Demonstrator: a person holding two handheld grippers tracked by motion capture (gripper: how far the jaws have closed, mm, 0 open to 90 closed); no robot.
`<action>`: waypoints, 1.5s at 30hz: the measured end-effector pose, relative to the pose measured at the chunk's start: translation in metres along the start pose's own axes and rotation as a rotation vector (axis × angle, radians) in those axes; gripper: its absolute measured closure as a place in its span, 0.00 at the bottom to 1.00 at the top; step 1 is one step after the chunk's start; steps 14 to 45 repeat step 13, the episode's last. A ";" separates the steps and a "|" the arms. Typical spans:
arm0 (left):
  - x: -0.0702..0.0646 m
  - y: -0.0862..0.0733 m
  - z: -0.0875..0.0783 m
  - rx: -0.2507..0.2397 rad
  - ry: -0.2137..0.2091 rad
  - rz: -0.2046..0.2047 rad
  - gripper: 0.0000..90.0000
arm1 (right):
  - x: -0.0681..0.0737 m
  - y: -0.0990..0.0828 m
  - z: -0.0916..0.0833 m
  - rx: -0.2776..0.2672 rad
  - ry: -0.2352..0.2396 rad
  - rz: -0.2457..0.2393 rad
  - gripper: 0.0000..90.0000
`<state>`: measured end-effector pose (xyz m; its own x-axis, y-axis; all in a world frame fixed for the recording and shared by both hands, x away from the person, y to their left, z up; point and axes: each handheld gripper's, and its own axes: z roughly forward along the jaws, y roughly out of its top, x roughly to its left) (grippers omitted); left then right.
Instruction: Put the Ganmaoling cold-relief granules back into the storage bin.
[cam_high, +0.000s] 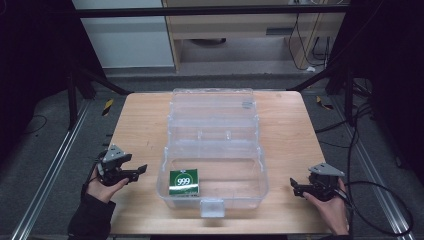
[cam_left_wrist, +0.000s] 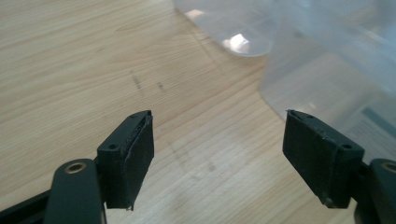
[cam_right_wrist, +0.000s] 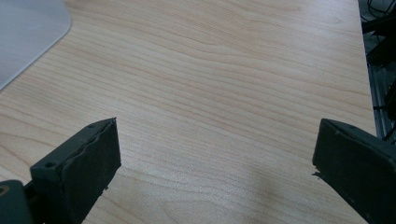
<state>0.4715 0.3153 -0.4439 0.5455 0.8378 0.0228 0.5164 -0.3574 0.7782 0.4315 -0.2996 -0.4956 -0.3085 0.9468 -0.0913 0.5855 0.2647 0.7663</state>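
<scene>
A clear plastic case (cam_high: 212, 125) lies opened out on the middle of the wooden table (cam_high: 140, 125). A green pack marked 999 (cam_high: 184, 182) lies flat in its near tray, at the left. My left gripper (cam_high: 141, 170) is low over the table just left of that tray and points at it. Its jaws stand apart with bare wood between them (cam_left_wrist: 219, 116), and the case wall (cam_left_wrist: 327, 56) is just ahead to the right. My right gripper (cam_high: 295, 186) is low over the table right of the case, open, with nothing between its pads (cam_right_wrist: 218, 123).
The case's latch tab (cam_high: 212, 206) sticks out toward the table's front edge. A rounded corner of the case (cam_right_wrist: 28, 32) lies at the far left of the right gripper view. Black frame bars and cables stand on the floor around the table.
</scene>
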 end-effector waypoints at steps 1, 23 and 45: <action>0.002 -0.002 0.001 -0.002 0.012 -0.016 0.28 | 0.000 0.000 0.000 0.000 0.000 0.000 0.01; 0.014 -0.023 0.009 0.017 0.160 -0.112 0.28 | -0.001 -0.002 0.001 0.008 -0.016 0.016 0.01; 0.014 -0.023 0.009 0.017 0.160 -0.112 0.28 | -0.001 -0.002 0.001 0.008 -0.016 0.016 0.01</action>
